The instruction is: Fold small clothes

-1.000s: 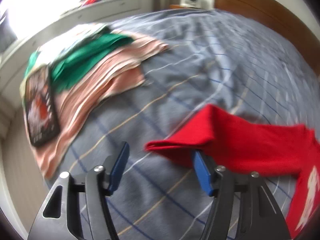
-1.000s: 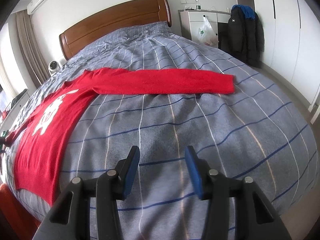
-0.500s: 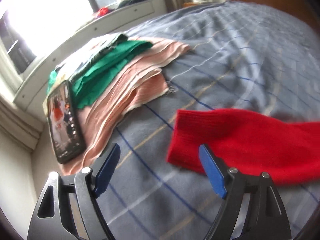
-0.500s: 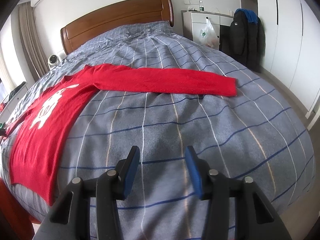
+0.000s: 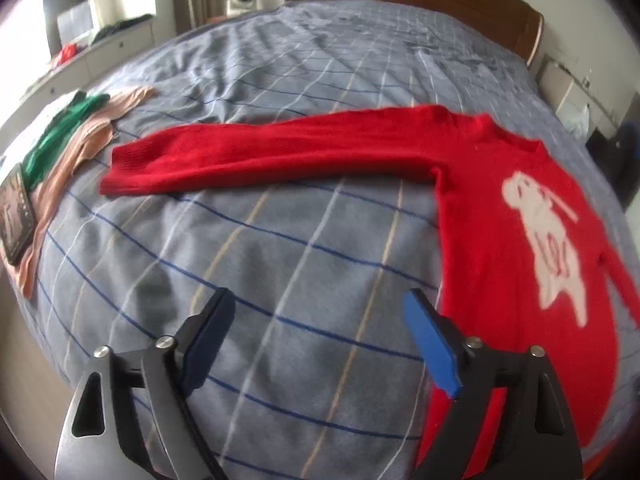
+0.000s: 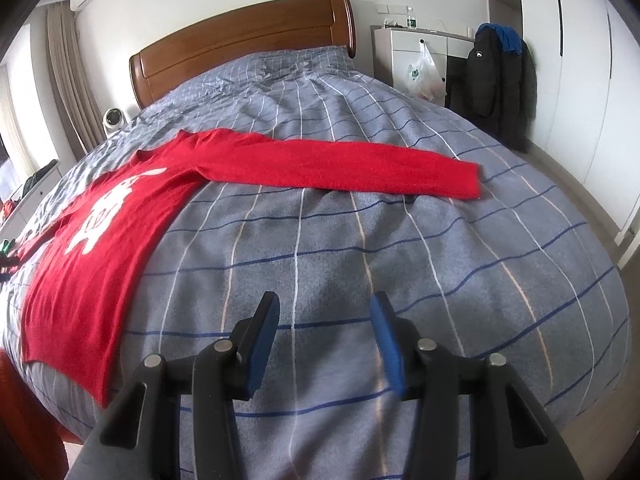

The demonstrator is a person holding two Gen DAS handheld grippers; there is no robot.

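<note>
A red sweater with a white figure on its front lies flat on the grey checked bed, both sleeves spread out sideways. In the left wrist view one sleeve runs left, its cuff near the clothes pile. In the right wrist view the sweater lies at the left and its other sleeve runs right. My left gripper is open and empty above the bedcover, just left of the sweater's body. My right gripper is open and empty above the bare bedcover, below the sleeve.
A pile of pink and green clothes with a phone on it lies at the bed's left edge. A wooden headboard stands at the back. A cabinet with a bag and hanging dark coats stand at the right.
My left gripper has let go of the red sleeve, opened wider and pulled back to the right. The sleeve now lies flat. My right gripper has hardly moved.
</note>
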